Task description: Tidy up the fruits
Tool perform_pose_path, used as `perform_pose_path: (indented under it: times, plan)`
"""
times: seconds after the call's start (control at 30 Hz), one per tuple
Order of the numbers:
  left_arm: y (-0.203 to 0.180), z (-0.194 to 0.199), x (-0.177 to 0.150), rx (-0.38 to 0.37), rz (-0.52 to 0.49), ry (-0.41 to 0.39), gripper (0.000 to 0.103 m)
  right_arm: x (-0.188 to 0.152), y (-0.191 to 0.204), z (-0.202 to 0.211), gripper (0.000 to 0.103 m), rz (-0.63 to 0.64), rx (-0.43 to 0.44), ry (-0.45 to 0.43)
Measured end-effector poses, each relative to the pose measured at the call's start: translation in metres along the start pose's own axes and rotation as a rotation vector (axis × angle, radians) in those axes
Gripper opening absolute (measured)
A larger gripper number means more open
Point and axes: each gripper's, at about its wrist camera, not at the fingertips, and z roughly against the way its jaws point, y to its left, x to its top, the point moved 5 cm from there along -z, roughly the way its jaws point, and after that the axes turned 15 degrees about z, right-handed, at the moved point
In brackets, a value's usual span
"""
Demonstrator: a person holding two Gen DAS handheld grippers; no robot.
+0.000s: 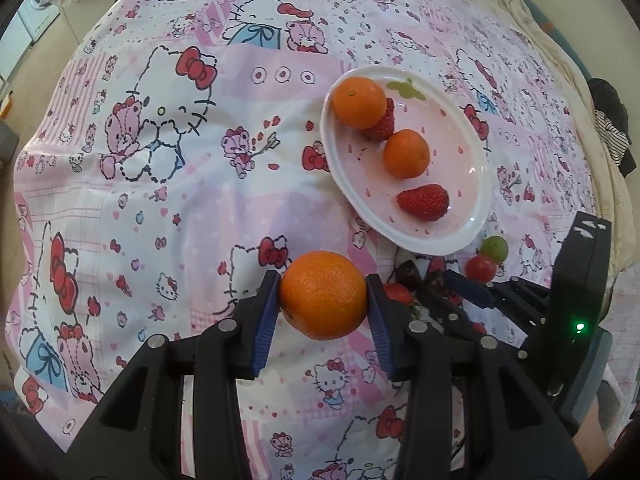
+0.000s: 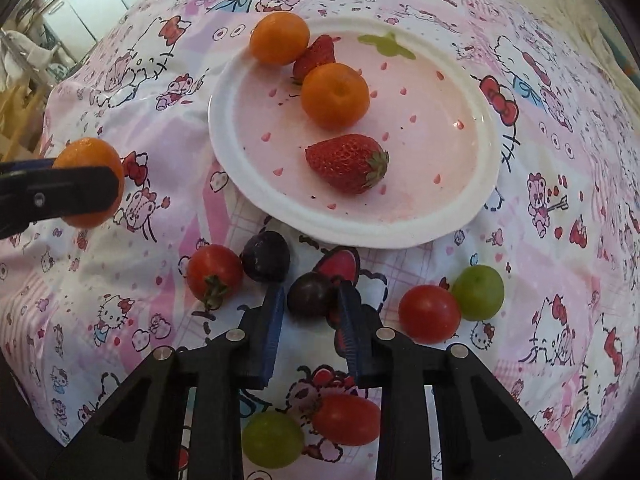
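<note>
My left gripper (image 1: 323, 279) is shut on an orange mandarin (image 1: 323, 294), held above the cloth just left of the white plate (image 1: 404, 236). The right wrist view shows that mandarin (image 2: 90, 182) at the far left. My right gripper (image 2: 312, 292) points down at the cloth in front of the plate (image 2: 224, 128), its blue pads pressed on a dark grape (image 2: 310, 299). On the plate lie two mandarins (image 2: 335, 94) (image 2: 280, 38) and two strawberries (image 2: 346, 162) (image 2: 316, 56).
Loose fruit lies on the patterned cloth around my right gripper: another dark grape (image 2: 266, 256), cherry tomatoes (image 2: 214, 272) (image 2: 430, 312) (image 2: 346, 408) and green grapes (image 2: 478, 292) (image 2: 272, 438). The right half of the plate is bare.
</note>
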Motion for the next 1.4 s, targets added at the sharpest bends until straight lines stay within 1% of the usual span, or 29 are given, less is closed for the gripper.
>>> perform_pose_path:
  times: [0.17,0.33,0.5,0.6,0.83,1.0,1.17,1.33,1.4]
  plan:
    - [0.000,-0.005,0.004,0.011,0.008,-0.005,0.038,0.002,-0.004,0.003,0.026,-0.006,0.007,-0.015]
    - [-0.002,-0.005,0.004,0.016,-0.005,-0.019,0.038,0.004,-0.009,0.018,0.026,-0.014,-0.004,-0.049]
    - [-0.002,-0.002,0.004,0.018,-0.009,-0.037,0.038,0.002,-0.016,0.042,0.026,-0.033,-0.008,-0.103]
    - [-0.001,0.000,0.006,0.020,-0.009,-0.053,0.038,-0.003,-0.023,0.053,0.026,-0.085,0.028,-0.141]
    - [0.001,0.004,0.008,0.031,-0.008,-0.086,0.038,-0.002,-0.036,0.078,0.026,-0.137,0.019,-0.211]
    - [0.003,0.010,0.011,0.023,0.004,-0.100,0.038,-0.001,-0.044,0.097,0.026,-0.172,0.009,-0.267]
    - [-0.003,0.023,0.025,0.004,0.003,-0.113,0.038,0.008,-0.059,0.117,0.026,-0.206,0.011,-0.319]
    - [-0.016,0.035,0.054,0.004,-0.019,-0.157,0.038,0.023,-0.072,0.126,0.026,-0.214,0.013,-0.346]
    - [-0.021,0.034,0.065,-0.002,-0.025,-0.159,0.038,0.029,-0.078,0.124,0.026,-0.218,0.011,-0.346]
